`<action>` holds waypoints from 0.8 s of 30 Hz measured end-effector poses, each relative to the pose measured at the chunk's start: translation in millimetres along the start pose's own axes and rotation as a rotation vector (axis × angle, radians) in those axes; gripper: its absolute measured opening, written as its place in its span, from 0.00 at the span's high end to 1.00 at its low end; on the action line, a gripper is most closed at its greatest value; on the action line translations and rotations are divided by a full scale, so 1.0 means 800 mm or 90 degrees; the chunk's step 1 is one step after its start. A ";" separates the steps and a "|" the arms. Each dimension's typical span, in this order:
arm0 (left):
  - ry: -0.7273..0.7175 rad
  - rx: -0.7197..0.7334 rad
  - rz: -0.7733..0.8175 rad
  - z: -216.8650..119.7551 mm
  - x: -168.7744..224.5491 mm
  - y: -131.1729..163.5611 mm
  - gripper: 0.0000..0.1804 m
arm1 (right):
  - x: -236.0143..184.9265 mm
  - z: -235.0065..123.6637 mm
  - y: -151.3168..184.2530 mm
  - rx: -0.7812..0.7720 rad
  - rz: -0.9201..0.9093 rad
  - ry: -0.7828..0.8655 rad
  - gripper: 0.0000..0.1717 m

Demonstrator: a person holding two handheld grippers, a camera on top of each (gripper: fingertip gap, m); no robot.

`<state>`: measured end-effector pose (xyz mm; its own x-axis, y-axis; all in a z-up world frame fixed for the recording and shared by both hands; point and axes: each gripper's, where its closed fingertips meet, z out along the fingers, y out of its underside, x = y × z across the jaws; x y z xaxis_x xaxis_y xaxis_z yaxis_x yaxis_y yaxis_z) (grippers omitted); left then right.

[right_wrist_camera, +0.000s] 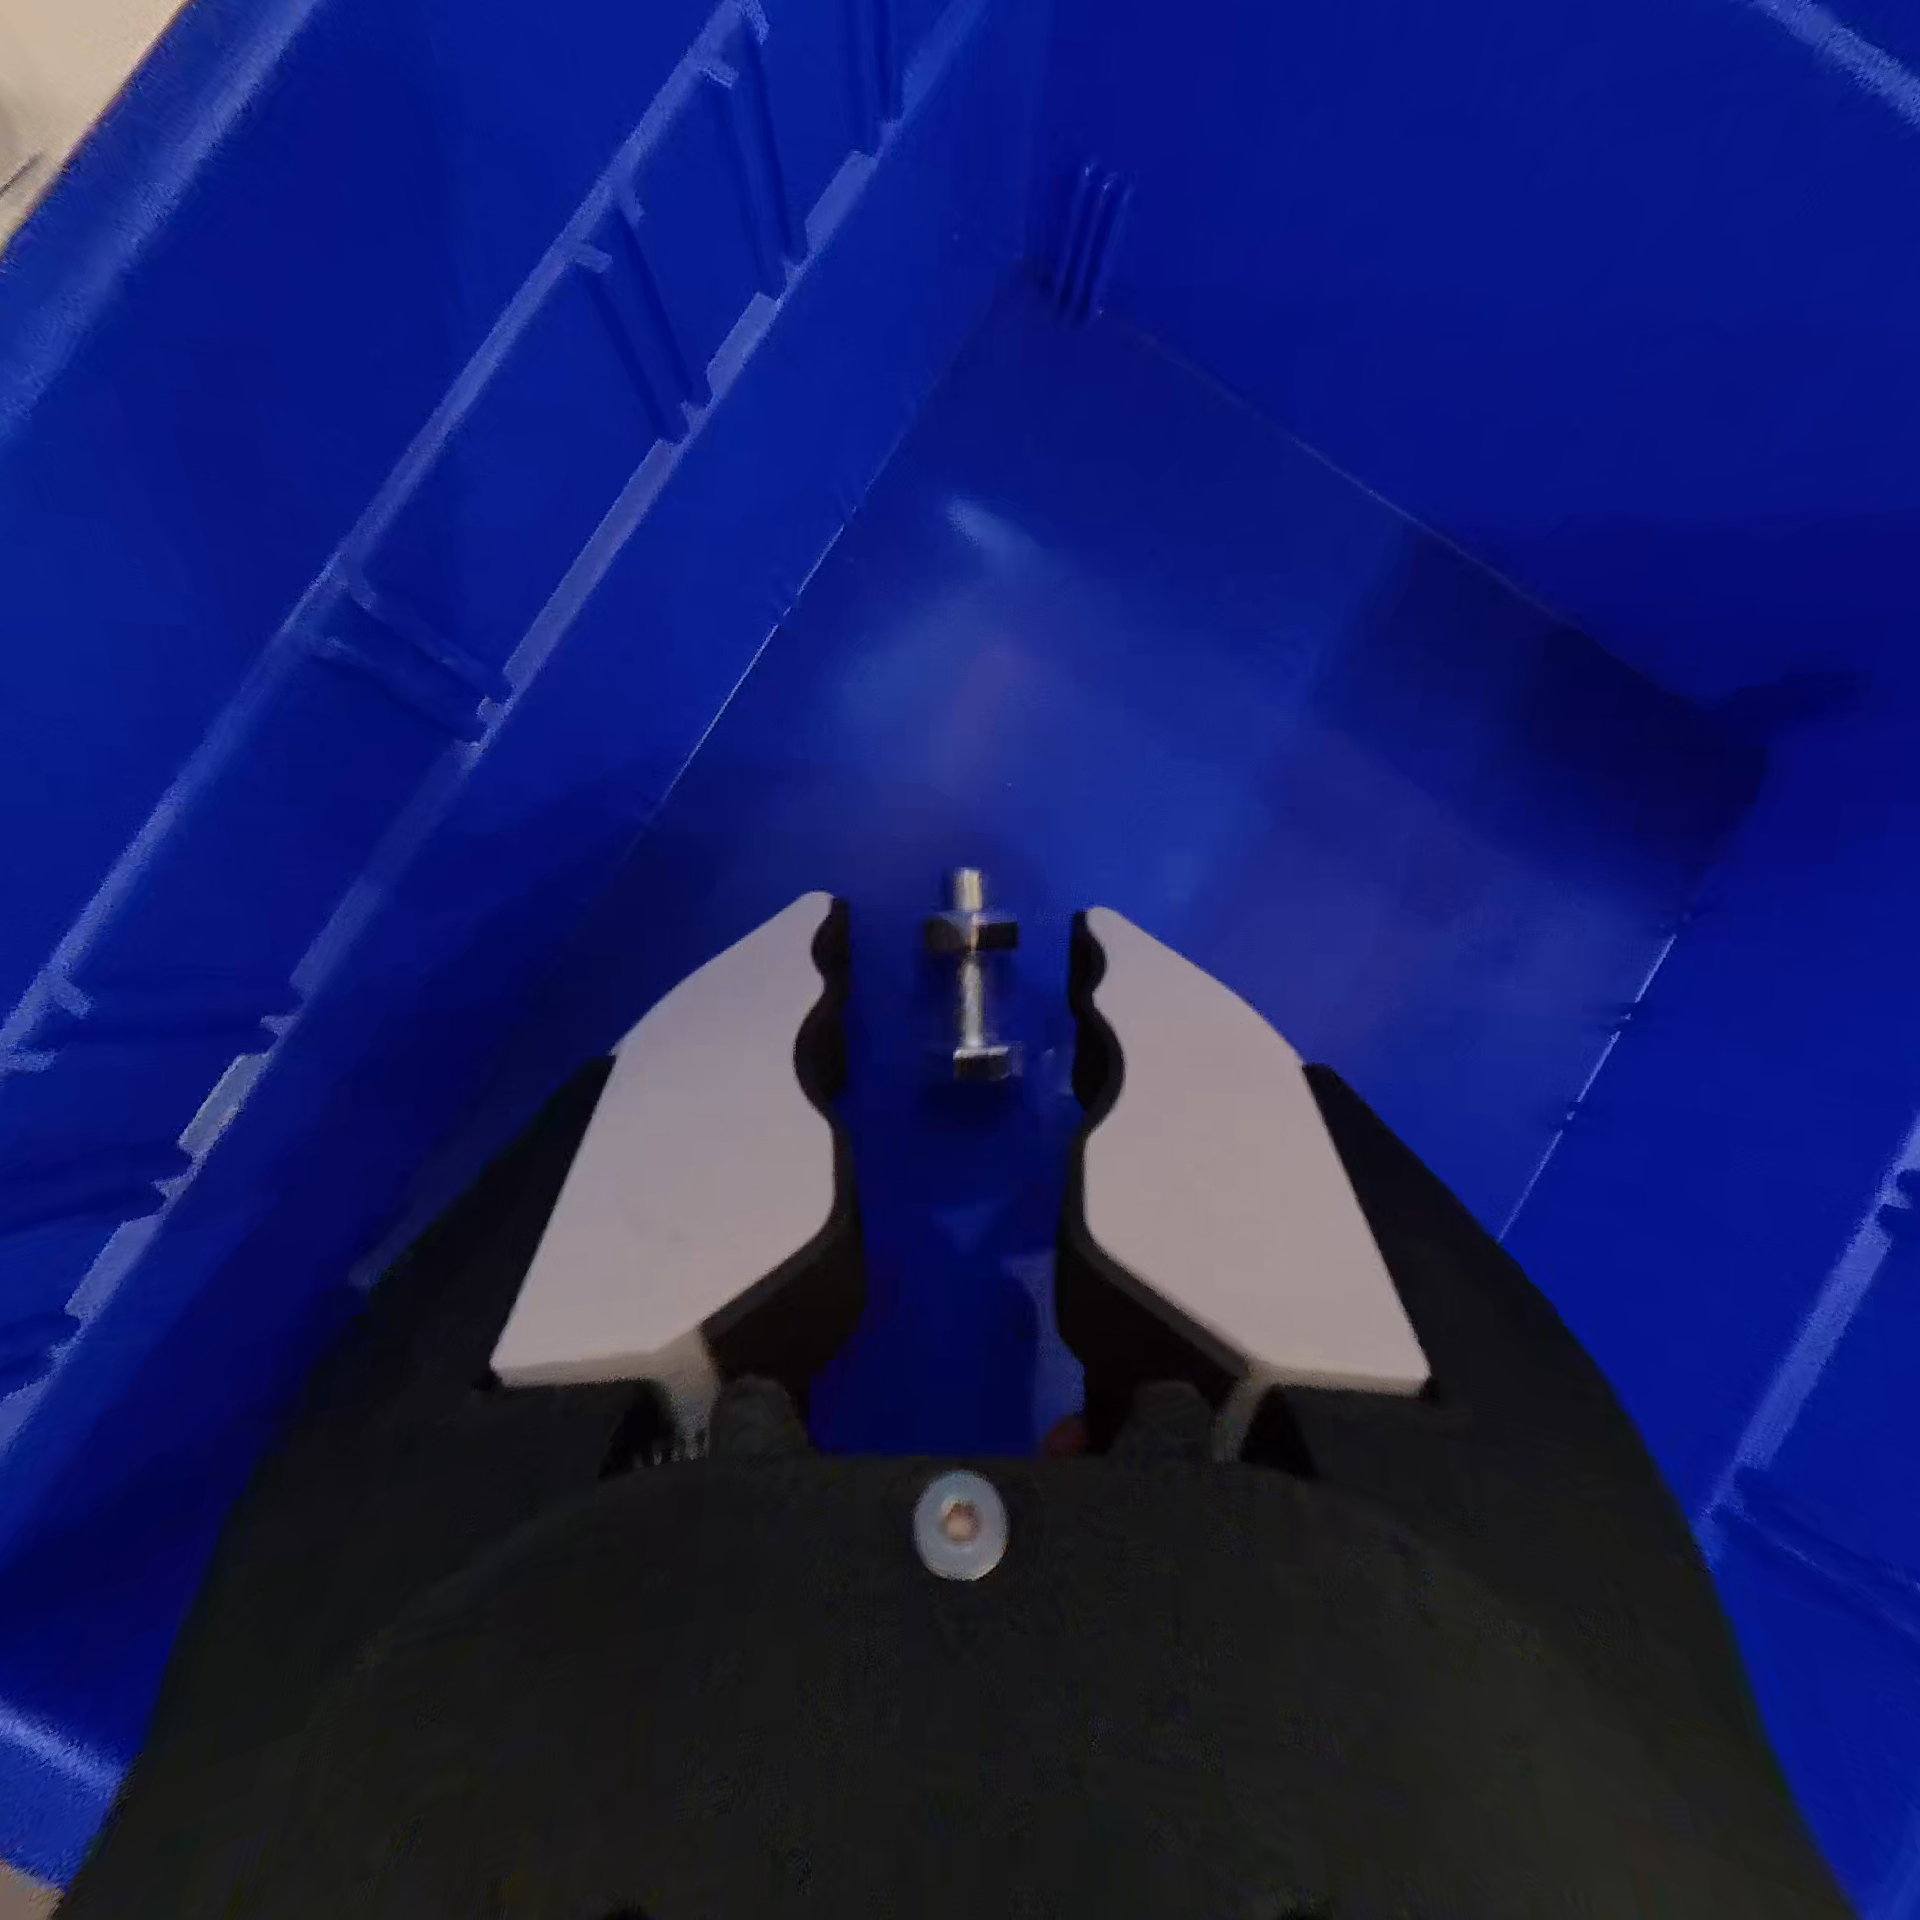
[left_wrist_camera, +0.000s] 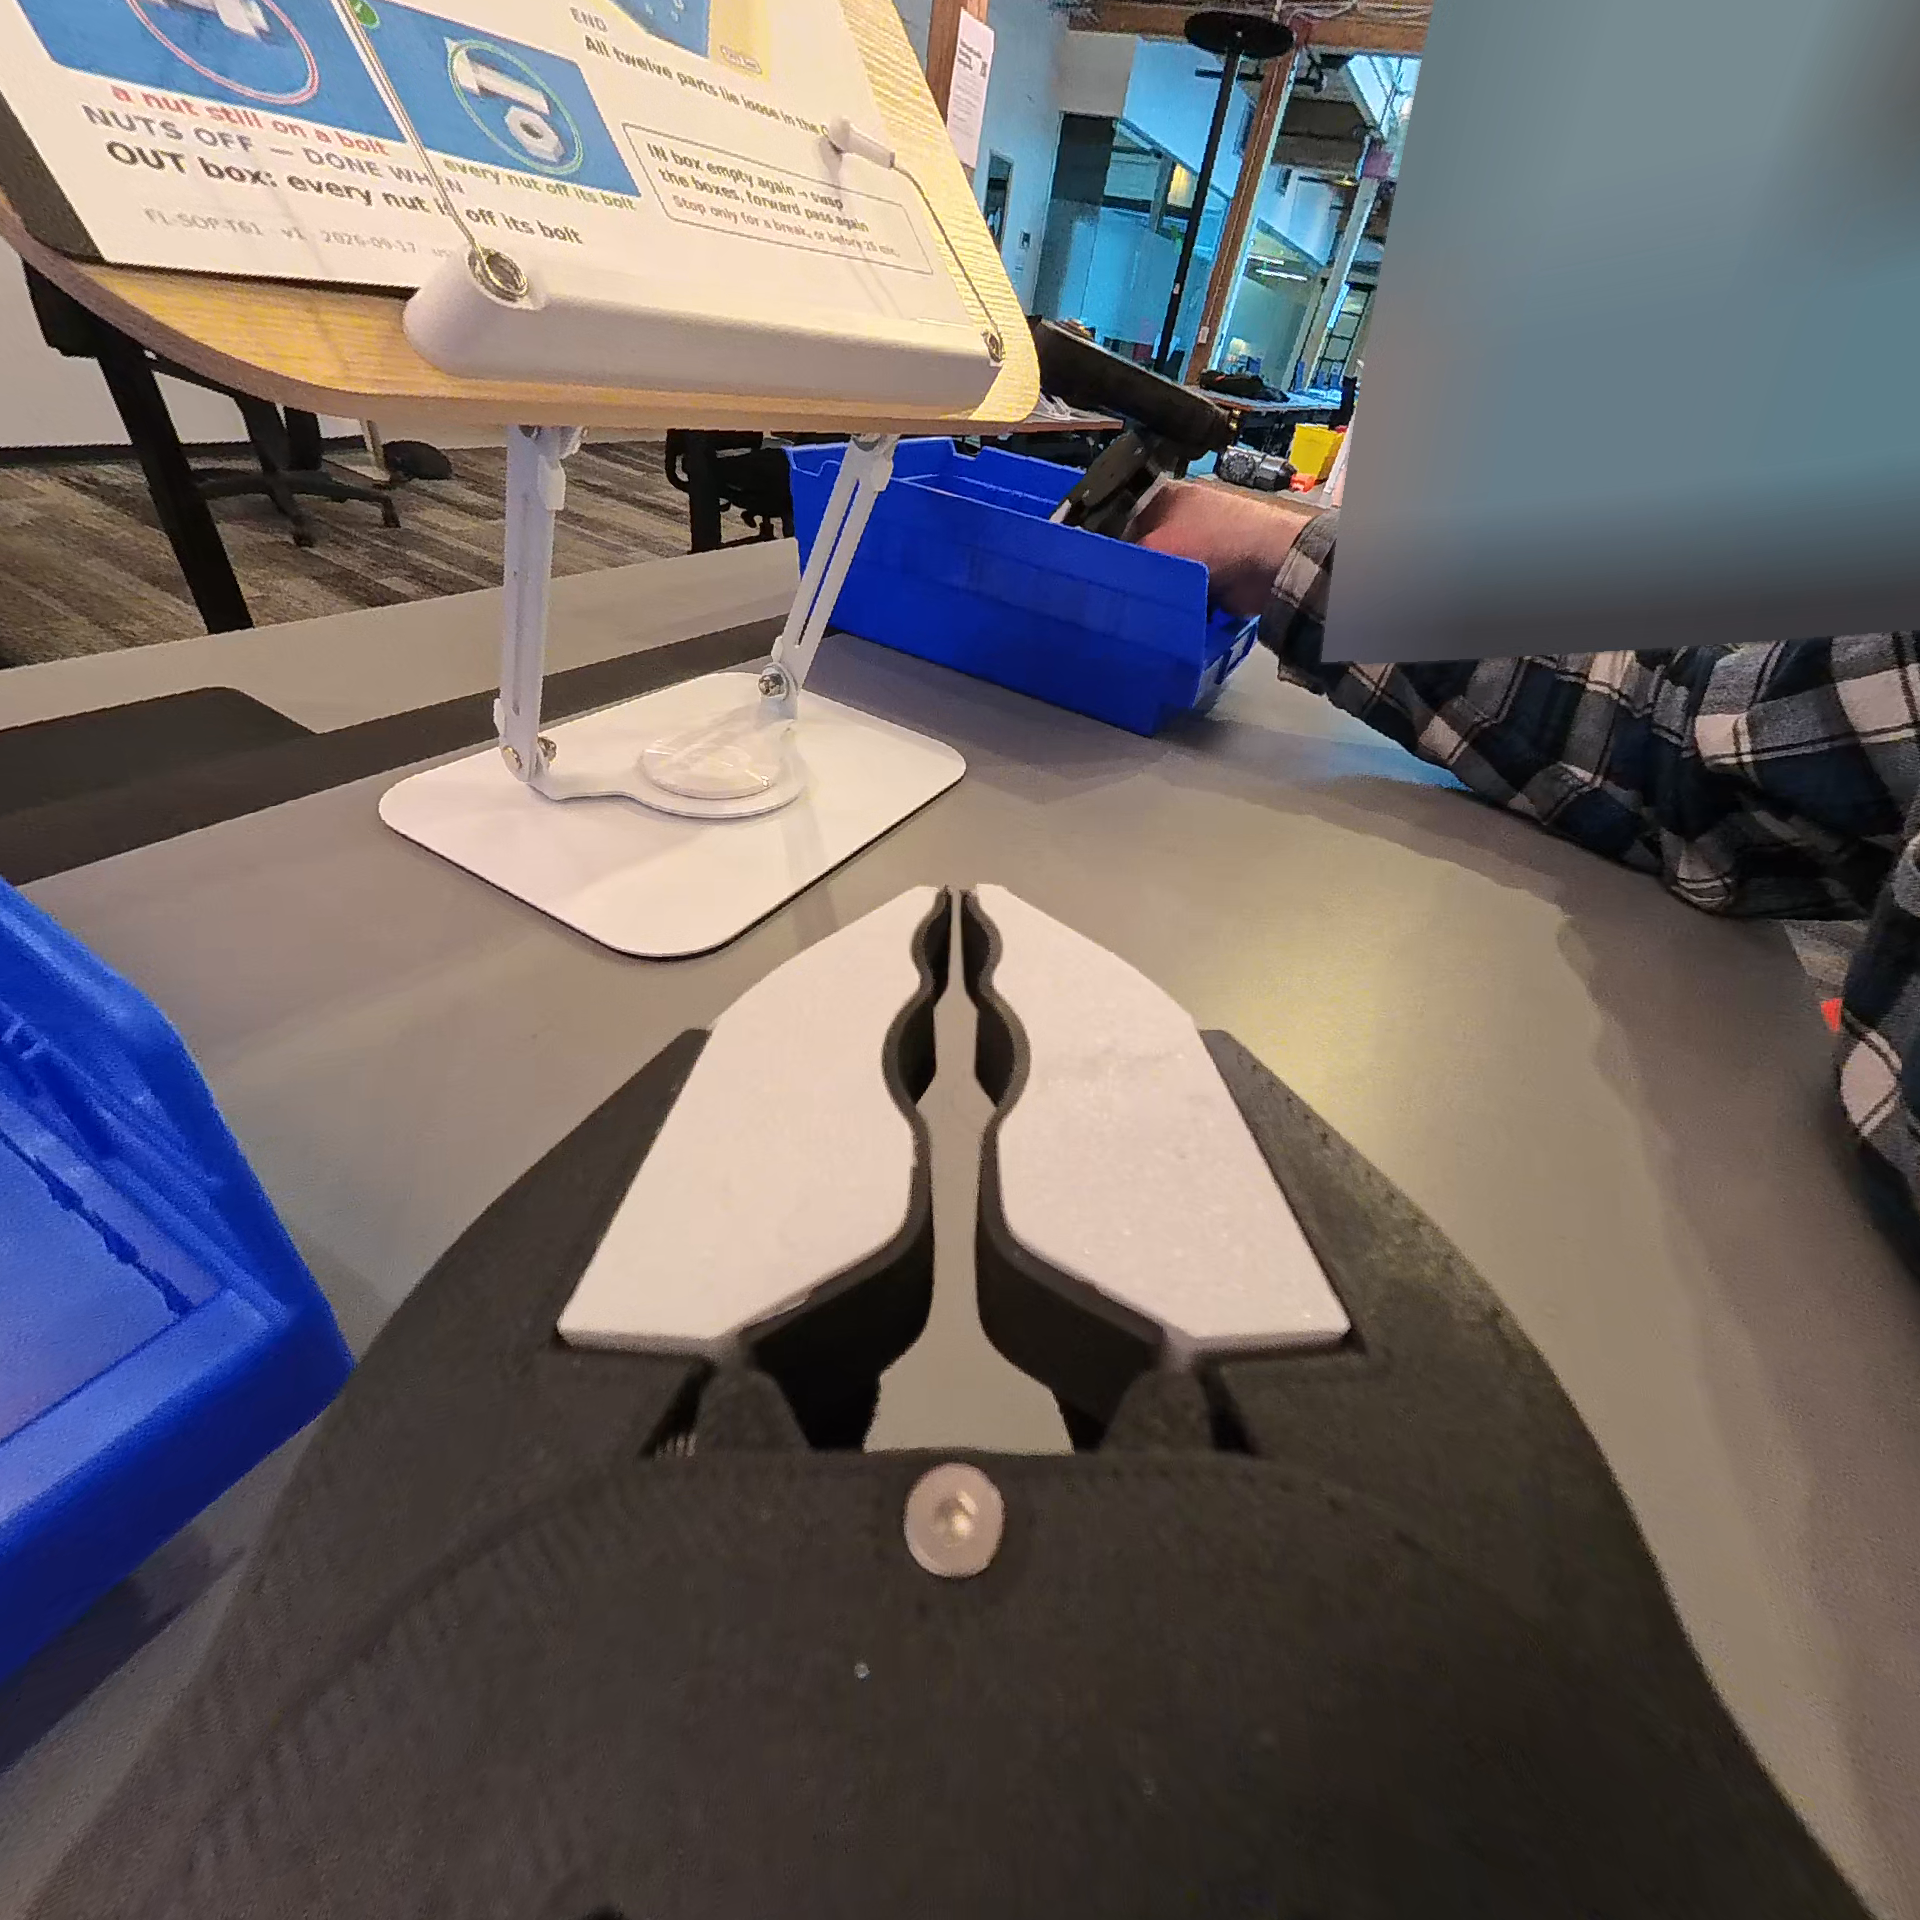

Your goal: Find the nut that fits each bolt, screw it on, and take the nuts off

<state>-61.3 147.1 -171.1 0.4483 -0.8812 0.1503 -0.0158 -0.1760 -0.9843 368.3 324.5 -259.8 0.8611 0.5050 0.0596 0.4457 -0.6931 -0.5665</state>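
One bolt point(right_wrist_camera: 971, 982), a nut point(right_wrist_camera: 971, 932) threaded near its far end, lies on the floor of the blue bin point(right_wrist_camera: 1299, 675), directly between the spread fingertips of the right tongs point(right_wrist_camera: 958, 925). Its long axis runs along the fingers, head nearest the camera, tip pointing away. Blue shows on both sides of it, so neither pad touches: these tongs are released. The left tongs point(left_wrist_camera: 956, 899) are clenched on nothing above the grey counter point(left_wrist_camera: 1195, 883), well apart from that bin, so the right side is plainly nearer.
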 end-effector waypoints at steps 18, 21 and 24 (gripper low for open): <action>-0.329 -0.098 0.156 -0.097 -0.145 -0.087 0.86 | -0.110 -0.186 -0.134 0.286 -0.131 0.021 0.79; -0.349 -0.210 0.195 -0.085 -0.184 -0.084 0.86 | -0.189 -0.195 -0.156 0.334 -0.203 -0.056 0.80; -0.340 -0.337 0.306 -0.071 -0.220 -0.069 0.85 | -0.282 -0.180 -0.161 0.346 -0.262 -0.202 0.79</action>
<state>-189.6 286.8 -138.1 0.6414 -0.6132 -0.4610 -0.6609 -0.1365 -0.7380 151.8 225.6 -81.6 0.5029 0.8492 0.1608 0.4619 -0.1068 -0.8804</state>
